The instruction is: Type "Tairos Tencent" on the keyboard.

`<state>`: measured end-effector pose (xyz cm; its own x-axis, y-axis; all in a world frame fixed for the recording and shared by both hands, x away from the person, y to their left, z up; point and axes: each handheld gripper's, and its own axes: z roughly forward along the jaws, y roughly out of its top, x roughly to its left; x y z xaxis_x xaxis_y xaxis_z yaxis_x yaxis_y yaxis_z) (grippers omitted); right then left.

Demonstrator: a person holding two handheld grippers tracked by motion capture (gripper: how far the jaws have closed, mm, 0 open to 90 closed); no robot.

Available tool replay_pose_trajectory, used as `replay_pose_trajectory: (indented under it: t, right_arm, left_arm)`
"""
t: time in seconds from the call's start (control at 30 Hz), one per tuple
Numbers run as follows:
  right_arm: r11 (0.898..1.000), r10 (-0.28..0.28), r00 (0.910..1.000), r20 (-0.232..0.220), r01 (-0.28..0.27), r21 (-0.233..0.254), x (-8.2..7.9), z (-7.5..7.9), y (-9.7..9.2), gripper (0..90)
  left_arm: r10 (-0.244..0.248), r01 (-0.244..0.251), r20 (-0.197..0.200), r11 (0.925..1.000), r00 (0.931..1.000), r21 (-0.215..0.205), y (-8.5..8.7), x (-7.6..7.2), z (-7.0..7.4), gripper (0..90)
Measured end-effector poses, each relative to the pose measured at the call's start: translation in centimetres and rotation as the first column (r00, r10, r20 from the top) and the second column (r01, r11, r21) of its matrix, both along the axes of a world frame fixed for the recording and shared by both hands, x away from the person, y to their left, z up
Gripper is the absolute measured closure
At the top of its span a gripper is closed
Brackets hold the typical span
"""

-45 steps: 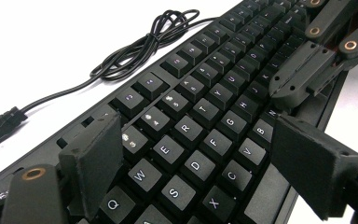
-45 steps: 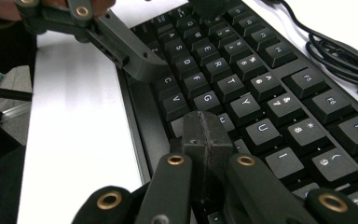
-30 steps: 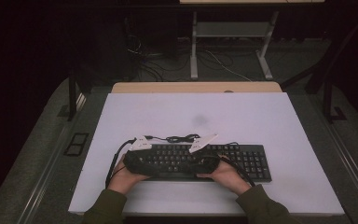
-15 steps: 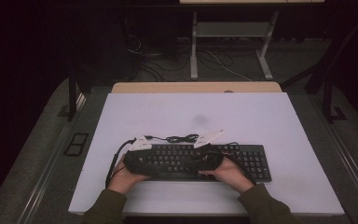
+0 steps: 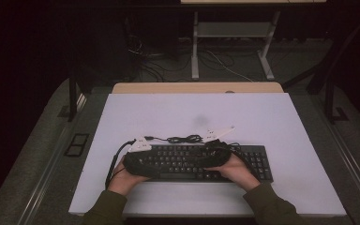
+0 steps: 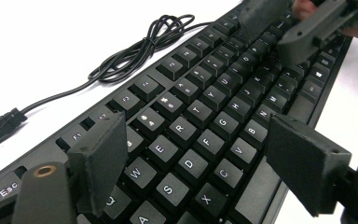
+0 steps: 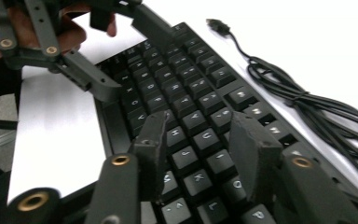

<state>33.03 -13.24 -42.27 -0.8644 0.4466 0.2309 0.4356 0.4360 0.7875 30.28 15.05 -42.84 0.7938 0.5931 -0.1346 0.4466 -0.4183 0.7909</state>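
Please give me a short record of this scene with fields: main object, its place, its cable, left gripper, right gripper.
main object: black keyboard
place: lying flat on the white table, near the person's edge
cable: black cable, bundled on the table behind the keyboard, plug end lying loose
left gripper: jaws wide apart over the left letter keys, holding nothing
right gripper: jaws have just been opening, over the right letter keys, nothing gripped between them

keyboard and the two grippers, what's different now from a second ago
The right gripper has just been opening its jaws above the letter keys; nothing is clamped between them, and its hand has shifted only slightly. The left gripper keeps its jaws wide over the keyboard's left end, in the same place. The keyboard and its coiled cable lie where they were on the white table.
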Motion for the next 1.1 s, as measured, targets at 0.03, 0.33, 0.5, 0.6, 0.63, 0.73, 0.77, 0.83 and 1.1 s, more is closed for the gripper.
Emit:
replay_pose_trajectory:
  t: [0.03,0.33,0.5,0.6,0.63,0.73,0.77,0.83,1.1]
  right_arm:
    - [1.000,-0.008,1.0000,0.005,0.008,0.004,0.1,0.0,-0.1,51.0]
    - [0.998,-0.059,0.9982,0.014,0.059,0.011,0.4,0.1,-0.7,38.6]
    - [0.998,-0.066,0.9977,0.012,0.066,0.012,0.5,0.0,-0.9,37.6]
    - [0.998,-0.068,0.9976,0.010,0.068,0.010,0.6,0.0,-1.0,37.3]
    - [0.998,-0.068,0.9976,0.010,0.068,0.009,0.6,-0.1,-1.0,37.3]
    - [0.997,-0.074,0.9973,0.007,0.074,0.006,0.6,-0.1,-1.1,36.6]
    - [0.997,-0.076,0.9971,0.005,0.076,0.007,0.6,-0.1,-1.1,36.5]
    - [0.997,-0.074,0.9972,0.007,0.074,0.005,0.7,-0.2,-1.1,36.2]
    - [0.997,-0.078,0.9970,0.005,0.078,0.003,0.7,-0.3,-1.0,35.1]
  left_arm:
    - [-0.003,0.003,0.002,1.0000,1.0000,-0.001,0.1,0.0,0.0,22.3]
    - [-0.012,0.012,0.010,0.9999,0.9999,-0.011,0.5,-0.4,0.2,39.3]
    - [-0.029,0.029,0.005,0.9993,0.9996,-0.023,0.8,-0.5,0.3,52.4]
    - [-0.042,0.041,-0.007,0.9989,0.9991,-0.024,0.8,-0.6,0.3,60.2]
    - [-0.047,0.047,-0.010,0.9986,0.9989,-0.023,0.8,-0.6,0.3,62.7]
    - [-0.069,0.069,-0.021,0.9975,0.9974,-0.019,0.8,-0.6,0.3,71.1]
    - [-0.075,0.075,-0.026,0.9971,0.9968,-0.016,0.7,-0.6,0.2,73.3]
    - [-0.090,0.089,-0.035,0.9959,0.9954,-0.012,0.6,-0.6,0.2,79.1]
    - [-0.118,0.118,-0.065,0.9930,0.9908,-0.002,0.4,-0.6,0.0,88.8]
